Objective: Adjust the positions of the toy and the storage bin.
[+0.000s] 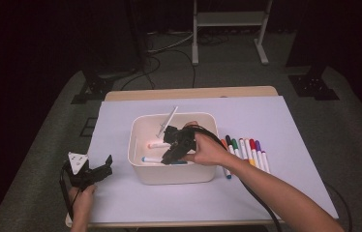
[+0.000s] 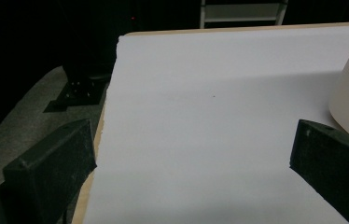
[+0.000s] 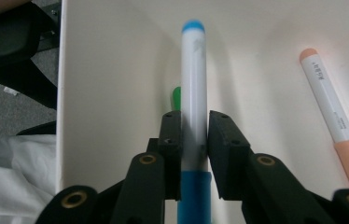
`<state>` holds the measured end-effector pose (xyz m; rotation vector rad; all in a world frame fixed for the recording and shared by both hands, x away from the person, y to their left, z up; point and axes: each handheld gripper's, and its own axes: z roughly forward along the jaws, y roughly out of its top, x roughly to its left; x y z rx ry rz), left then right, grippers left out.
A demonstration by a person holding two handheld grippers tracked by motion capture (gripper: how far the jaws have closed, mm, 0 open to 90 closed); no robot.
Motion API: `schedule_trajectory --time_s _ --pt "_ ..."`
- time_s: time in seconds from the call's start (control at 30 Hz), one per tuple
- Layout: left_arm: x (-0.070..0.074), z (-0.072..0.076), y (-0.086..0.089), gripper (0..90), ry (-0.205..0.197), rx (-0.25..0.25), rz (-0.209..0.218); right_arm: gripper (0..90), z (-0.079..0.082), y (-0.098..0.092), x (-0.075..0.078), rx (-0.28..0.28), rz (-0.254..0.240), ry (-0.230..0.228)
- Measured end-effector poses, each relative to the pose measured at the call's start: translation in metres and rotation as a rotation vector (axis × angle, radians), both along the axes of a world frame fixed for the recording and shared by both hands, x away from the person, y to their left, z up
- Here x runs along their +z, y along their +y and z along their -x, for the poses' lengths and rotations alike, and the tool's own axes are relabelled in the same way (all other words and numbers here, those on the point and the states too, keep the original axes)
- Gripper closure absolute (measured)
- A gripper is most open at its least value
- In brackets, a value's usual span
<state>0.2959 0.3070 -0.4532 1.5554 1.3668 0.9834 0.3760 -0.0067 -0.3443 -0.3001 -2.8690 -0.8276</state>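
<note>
**Blue marker between right jaws, inside white bin**

Right gripper [image 1: 169, 155] down inside white bin [image 1: 140, 169], hand [image 1: 208, 150] over the near-right rim. Jaws narrow, one on each side of blue marker [image 3: 194, 93]; pads at the white barrel just ahead of the blue cap end; can't tell if pressing or just off it. Marker lying along the bin floor near the front wall, blue tip pointing at the left wall. Green marker [image 3: 176, 98] peeking out right beside it, mostly hidden behind the left jaw. Orange marker [image 3: 333, 116] on the bin floor, apart from the blue one. White marker [image 1: 168, 121] leaning on the bin's far rim. Row of markers [image 1: 247, 152] on the white sheet [image 1: 266, 116] just right of the bin. Left gripper [image 1: 94, 171] near the surface's left front edge, jaws wide, nothing between them, bin wall just past the right jaw.
</note>
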Motion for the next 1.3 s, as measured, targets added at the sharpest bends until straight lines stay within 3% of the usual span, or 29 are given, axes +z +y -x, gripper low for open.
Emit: schedule_trajectory --time_s 0.2,0.3,0.53,0.77,0.9,1.07,1.3 --pt "0.0 0.0 0.0 0.0 0.002 -0.001 0.0 69.7 0.002 -0.002 0.004 -0.004 0.003 -0.011" --pt "0.0 0.0 0.0 0.0 0.003 -0.001 0.0 68.8 0.004 -0.009 0.013 -0.017 -0.013 -0.023" --pt "0.0 0.0 -0.001 0.0 0.004 -0.001 -0.003 65.9 0.01 -0.04 0.038 -0.065 -0.079 -0.063" --pt "0.0 0.0 -0.001 0.0 0.005 -0.002 -0.008 61.8 0.017 -0.094 0.06 -0.164 -0.144 -0.083" --pt "0.0 0.0 -0.001 0.0 0.005 -0.002 -0.014 59.2 0.019 -0.131 0.062 -0.225 -0.163 -0.104" --pt "0.0 0.0 -0.002 0.0 0.005 -0.001 -0.021 56.2 0.024 -0.177 0.056 -0.329 -0.184 -0.09" --pt "0.0 0.0 -0.002 0.0 0.004 -0.001 -0.023 52.0 0.029 -0.226 0.034 -0.421 -0.191 -0.096"
